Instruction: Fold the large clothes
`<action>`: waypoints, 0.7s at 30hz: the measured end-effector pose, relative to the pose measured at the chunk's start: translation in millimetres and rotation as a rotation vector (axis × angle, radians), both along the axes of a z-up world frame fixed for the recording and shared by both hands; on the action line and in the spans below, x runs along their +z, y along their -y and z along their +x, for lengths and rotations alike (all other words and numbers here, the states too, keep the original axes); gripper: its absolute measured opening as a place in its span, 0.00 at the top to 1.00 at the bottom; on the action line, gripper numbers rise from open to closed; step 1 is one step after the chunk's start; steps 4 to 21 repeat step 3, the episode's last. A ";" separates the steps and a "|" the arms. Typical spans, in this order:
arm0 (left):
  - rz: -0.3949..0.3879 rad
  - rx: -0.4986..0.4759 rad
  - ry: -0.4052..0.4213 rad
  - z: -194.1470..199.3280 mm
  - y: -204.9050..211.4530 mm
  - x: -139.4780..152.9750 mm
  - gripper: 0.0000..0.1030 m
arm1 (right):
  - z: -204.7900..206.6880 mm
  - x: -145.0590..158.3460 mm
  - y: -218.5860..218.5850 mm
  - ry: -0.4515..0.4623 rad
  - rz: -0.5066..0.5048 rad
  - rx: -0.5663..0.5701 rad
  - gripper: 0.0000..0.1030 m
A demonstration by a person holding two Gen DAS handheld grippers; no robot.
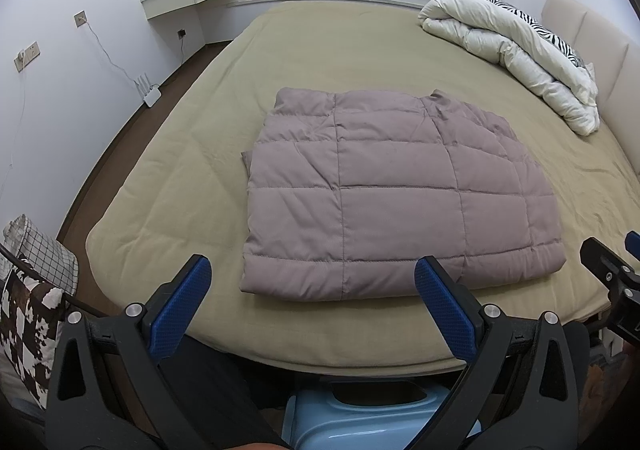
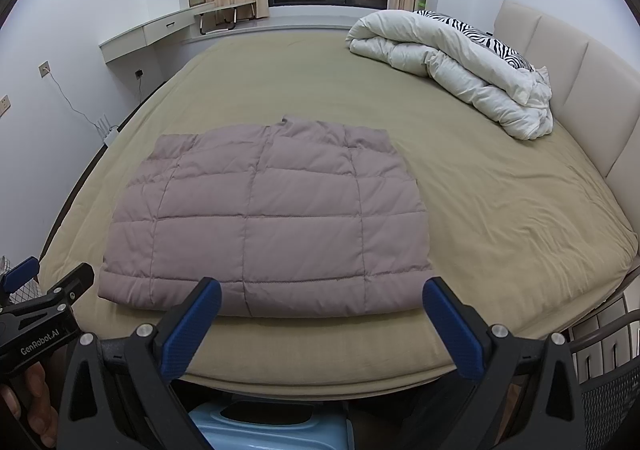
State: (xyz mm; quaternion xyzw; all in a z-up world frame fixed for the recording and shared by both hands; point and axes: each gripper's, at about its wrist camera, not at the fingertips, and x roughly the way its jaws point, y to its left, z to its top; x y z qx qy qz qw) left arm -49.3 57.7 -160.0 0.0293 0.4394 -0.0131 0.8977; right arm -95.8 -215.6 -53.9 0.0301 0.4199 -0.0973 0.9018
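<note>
A mauve quilted puffer garment (image 1: pixel 396 194) lies folded into a flat rectangle on the tan bed (image 1: pixel 192 154); it also shows in the right wrist view (image 2: pixel 264 222) on the bed (image 2: pixel 500 210). My left gripper (image 1: pixel 314 270) is open and empty, just short of the garment's near edge. My right gripper (image 2: pixel 322 290) is open and empty at the garment's near edge. The right gripper (image 1: pixel 616 270) shows at the right edge of the left wrist view. The left gripper (image 2: pixel 44 282) shows at the left edge of the right wrist view.
A white duvet (image 1: pixel 516 54) with a zebra pillow (image 2: pixel 480 36) is piled at the far right by the padded headboard (image 2: pixel 560 66). A light blue stool (image 1: pixel 360 422) stands below the bed's near edge. A patterned bag (image 1: pixel 32 290) sits at the left. A router (image 1: pixel 150 92) stands on the floor.
</note>
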 end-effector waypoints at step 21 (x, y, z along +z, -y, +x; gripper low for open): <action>0.002 -0.003 0.013 -3.3 2.7 1.4 0.00 | 0.1 -0.3 0.6 0.000 0.001 0.001 0.00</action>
